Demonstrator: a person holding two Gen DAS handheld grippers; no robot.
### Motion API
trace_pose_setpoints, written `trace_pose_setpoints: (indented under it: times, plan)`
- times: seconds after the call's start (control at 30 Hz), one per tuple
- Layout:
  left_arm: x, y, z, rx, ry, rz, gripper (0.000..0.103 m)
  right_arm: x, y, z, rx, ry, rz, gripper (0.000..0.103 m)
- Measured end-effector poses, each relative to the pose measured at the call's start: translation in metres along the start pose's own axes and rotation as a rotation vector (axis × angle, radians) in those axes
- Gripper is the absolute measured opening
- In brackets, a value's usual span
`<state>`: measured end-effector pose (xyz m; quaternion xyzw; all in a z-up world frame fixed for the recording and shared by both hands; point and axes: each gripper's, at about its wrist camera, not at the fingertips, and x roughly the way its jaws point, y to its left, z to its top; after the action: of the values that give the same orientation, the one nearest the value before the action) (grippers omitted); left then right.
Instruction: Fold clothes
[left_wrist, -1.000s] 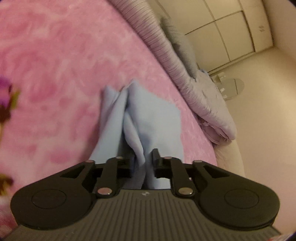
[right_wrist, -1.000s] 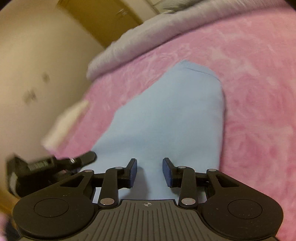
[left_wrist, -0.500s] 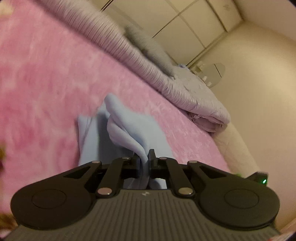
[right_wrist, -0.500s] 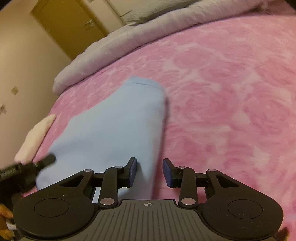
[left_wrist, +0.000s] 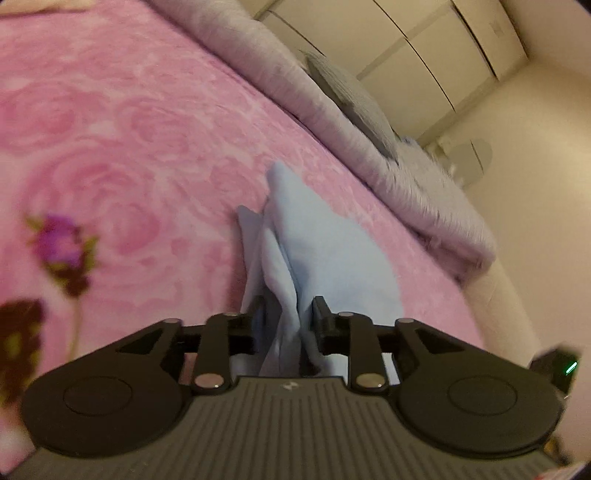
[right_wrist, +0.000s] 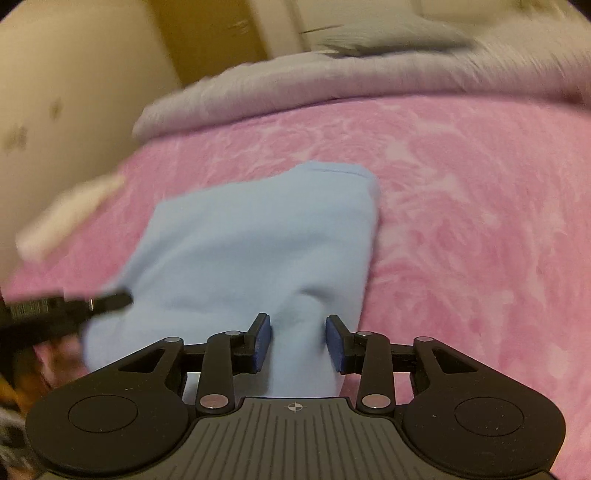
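We've got the blue cloth (right_wrist: 258, 251) lying on the pink bed (right_wrist: 461, 221), bunched at the near end. Left gripper (left_wrist: 288, 317) has its jaws partly open with folds between them. Right gripper (right_wrist: 298, 341) jaws are open too, straddling the near edge. Grey quilt (left_wrist: 369, 147) sits far back.

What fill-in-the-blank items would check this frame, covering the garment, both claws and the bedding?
1. The garment lying on the blanket is light ____ in colour.
2. The blanket under it is ____ with a rose pattern.
3. Cloth bunches up between the fingers of the ____ claw.
4. The pads of the right claw are ____ in colour.

Missing words: blue; pink; left; blue
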<state>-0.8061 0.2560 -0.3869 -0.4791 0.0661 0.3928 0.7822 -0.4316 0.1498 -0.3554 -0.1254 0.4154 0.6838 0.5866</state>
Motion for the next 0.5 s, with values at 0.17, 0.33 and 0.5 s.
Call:
trace_pose_setpoints:
  times: [0.17, 0.33, 0.5]
  plan:
    - [-0.023, 0.025, -0.005, -0.243, 0.017, -0.026, 0.042, -0.031, -0.072, -0.025, 0.550, -0.004, 0.194, 0.054]
    - [-0.015, 0.036, -0.015, -0.338, 0.051, -0.033, 0.044, -0.032, -0.090, -0.065, 0.804, 0.029, 0.284, 0.054]
    - [-0.011, 0.028, -0.018, -0.229, 0.056, 0.029, 0.044, -0.016, -0.078, -0.061, 0.778, 0.020, 0.278, 0.054]
